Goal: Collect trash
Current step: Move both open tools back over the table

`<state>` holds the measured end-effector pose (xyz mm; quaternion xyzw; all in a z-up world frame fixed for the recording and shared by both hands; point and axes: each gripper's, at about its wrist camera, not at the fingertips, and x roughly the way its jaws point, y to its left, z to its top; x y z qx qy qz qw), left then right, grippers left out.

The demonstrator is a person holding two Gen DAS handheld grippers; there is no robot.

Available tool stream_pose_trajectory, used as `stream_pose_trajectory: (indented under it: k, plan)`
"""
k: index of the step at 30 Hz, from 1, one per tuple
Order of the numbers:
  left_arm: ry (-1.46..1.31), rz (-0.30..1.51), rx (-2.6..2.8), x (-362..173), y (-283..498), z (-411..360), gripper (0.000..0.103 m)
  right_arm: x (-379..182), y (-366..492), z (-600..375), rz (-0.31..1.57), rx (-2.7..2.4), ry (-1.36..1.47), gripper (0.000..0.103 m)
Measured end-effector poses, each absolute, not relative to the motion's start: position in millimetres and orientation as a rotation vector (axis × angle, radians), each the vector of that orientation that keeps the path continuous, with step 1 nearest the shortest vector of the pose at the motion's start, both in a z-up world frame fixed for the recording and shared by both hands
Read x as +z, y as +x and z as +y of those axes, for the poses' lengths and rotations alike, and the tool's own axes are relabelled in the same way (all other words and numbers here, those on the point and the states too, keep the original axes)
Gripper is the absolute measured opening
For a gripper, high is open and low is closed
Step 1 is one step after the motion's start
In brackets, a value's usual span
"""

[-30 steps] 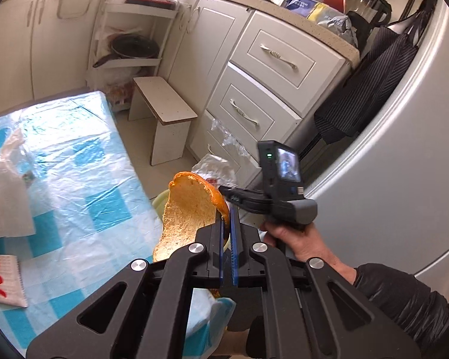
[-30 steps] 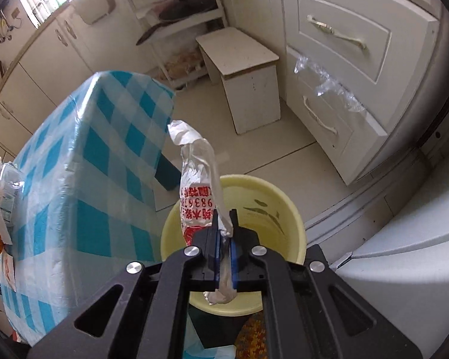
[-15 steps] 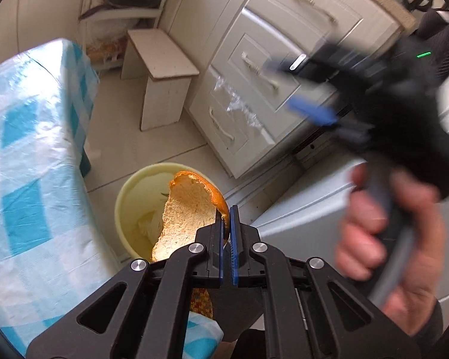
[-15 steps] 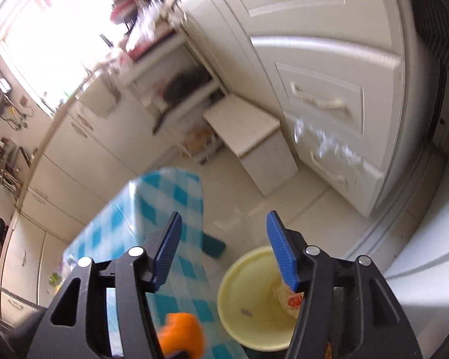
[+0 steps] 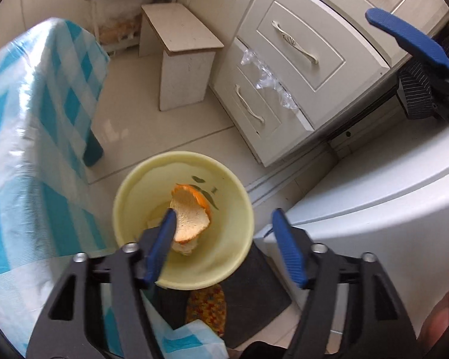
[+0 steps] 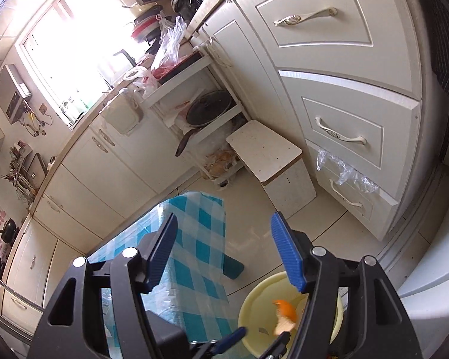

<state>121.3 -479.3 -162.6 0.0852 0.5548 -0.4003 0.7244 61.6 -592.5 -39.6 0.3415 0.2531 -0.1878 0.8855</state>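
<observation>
Over the yellow bin (image 5: 128,191) we had our left gripper (image 5: 224,245) spread wide; half a second before it was clamped on the orange peel (image 5: 191,218), which now sat loose between the fingers, inside the bin's mouth and apparently dropping. Our right gripper (image 6: 224,248) also stood open and empty, raised toward the drawers (image 6: 344,131), its wrapper released into the bin earlier. Both pieces looked binned; next trash likely on the checked table (image 5: 30,137).
</observation>
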Motion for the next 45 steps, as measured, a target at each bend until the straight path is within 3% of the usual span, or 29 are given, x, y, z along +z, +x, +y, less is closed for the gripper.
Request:
stream_pose_trajectory:
  k: [9,15,23,30,38,45]
  plan:
    - [0.281,1.059,-0.805,-105.0,112.4,-393.7,0.076,-28.1,64.9,-574.6,0.486,-0.386,0.691,0.064]
    - [0.332,0.943,-0.603,-73.9,117.5,-281.5,0.082,-23.5,86.9,-531.0,0.517,-0.315,0.620,0.064]
    - [0.259,0.968,-0.203,-72.3,176.4,-118.4,0.082,-23.1,117.1,-420.9,0.632,-0.079,0.465,0.064]
    - [0.069,1.017,0.023,-72.4,224.6,-11.9,0.082,-40.7,132.7,-290.2,0.745,0.180,0.130,0.065]
    - [0.059,1.056,0.096,-85.1,251.2,9.2,0.082,-64.8,145.1,-242.9,0.802,0.263,0.005,0.066]
    - [-0.001,1.161,0.095,-110.1,293.0,14.4,0.082,-62.7,163.8,-251.9,0.806,0.253,0.210,0.067]
